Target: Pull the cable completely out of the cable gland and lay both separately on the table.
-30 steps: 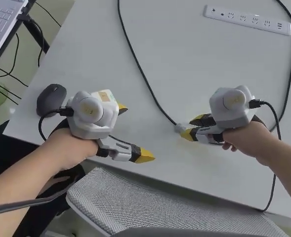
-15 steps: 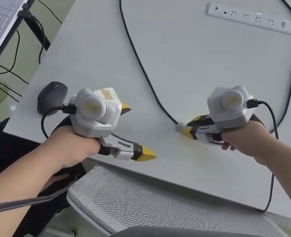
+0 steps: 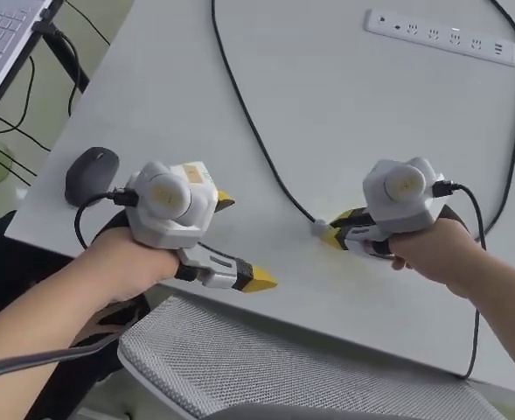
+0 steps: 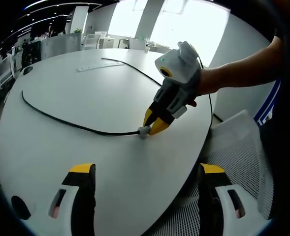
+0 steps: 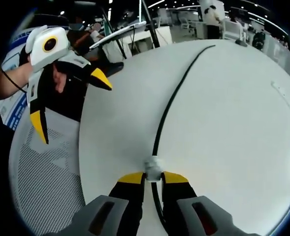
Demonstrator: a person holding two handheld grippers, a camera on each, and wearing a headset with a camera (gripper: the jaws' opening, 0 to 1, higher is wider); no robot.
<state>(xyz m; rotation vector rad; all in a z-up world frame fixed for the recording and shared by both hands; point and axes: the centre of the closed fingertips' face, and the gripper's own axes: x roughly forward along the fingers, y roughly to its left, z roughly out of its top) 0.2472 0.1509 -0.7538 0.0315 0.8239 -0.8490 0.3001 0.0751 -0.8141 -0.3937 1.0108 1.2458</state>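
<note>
On the left, left tool (image 3: 240, 238) with jaws wide apart and empty, over the near edge of the worktop (image 3: 371, 105), pointing right toward the work. Next, black cable (image 3: 257, 140) flat on the worktop, long axis running from the far side down to the cable gland (image 3: 318, 227). On the right, right tool (image 3: 337, 227) clamped on that gland, by the look of it. Free cable just left of the gland, nearer the left tool; pull probably best taken along the cable's own line.

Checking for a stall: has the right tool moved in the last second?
No. The right tool stays at the cable gland, same distance from the power strip in the head view.
</note>
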